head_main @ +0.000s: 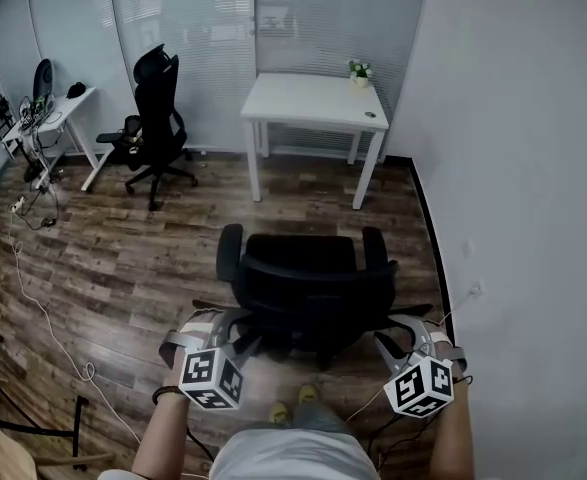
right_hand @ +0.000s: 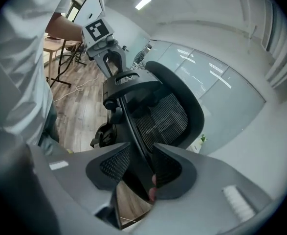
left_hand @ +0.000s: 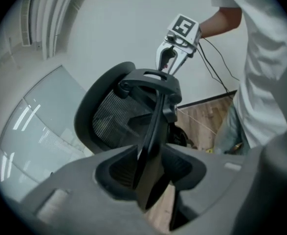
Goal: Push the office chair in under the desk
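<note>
The black mesh office chair (head_main: 308,278) stands on the wood floor a good way short of the white desk (head_main: 313,103), its back towards me. My left gripper (head_main: 235,330) is at the left edge of the chair's back, my right gripper (head_main: 391,333) at the right edge. In the left gripper view the jaws (left_hand: 150,173) stand open around the back's thin black frame edge (left_hand: 155,131). The right gripper view shows the same on the other side: jaws (right_hand: 136,173) open, with the frame edge (right_hand: 133,136) between them and floor showing beside it.
A second black chair (head_main: 156,118) and a cluttered white desk (head_main: 58,118) stand at the far left. White cables (head_main: 33,288) trail over the floor on the left. A small plant (head_main: 360,71) sits on the desk. The right wall (head_main: 513,218) runs close to the chair.
</note>
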